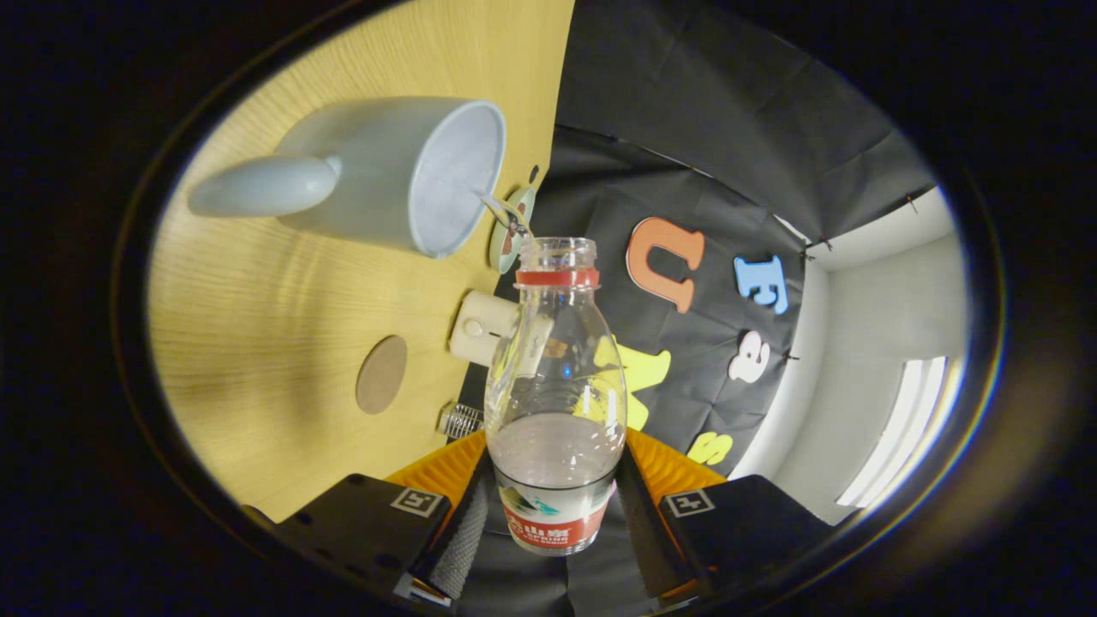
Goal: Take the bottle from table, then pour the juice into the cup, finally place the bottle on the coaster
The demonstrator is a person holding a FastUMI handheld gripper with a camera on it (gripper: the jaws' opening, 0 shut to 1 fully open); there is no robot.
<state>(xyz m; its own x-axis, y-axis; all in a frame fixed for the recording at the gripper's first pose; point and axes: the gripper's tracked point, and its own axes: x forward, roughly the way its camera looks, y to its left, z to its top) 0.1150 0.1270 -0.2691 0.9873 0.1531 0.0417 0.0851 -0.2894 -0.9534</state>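
My gripper (553,506) is shut on a clear plastic bottle (554,377) with a red neck ring and no cap, both fingers pressing on its labelled lower part. The whole view is rolled sideways, so the bottle is tipped over. A thin stream of liquid (506,214) runs from its mouth into the pale blue-grey cup (403,176), which stands on the wooden table (257,326) with its handle toward me. Some liquid remains in the bottle's lower part. A round brown coaster (382,374) lies on the table, apart from the cup and nearer my fingers.
A cream box-like device (480,330) sits at the table's far edge behind the bottle. A small round disc (512,227) lies beyond the cup, and a small metallic ribbed item (463,420) is near the edge. White wall lies past the cloth.
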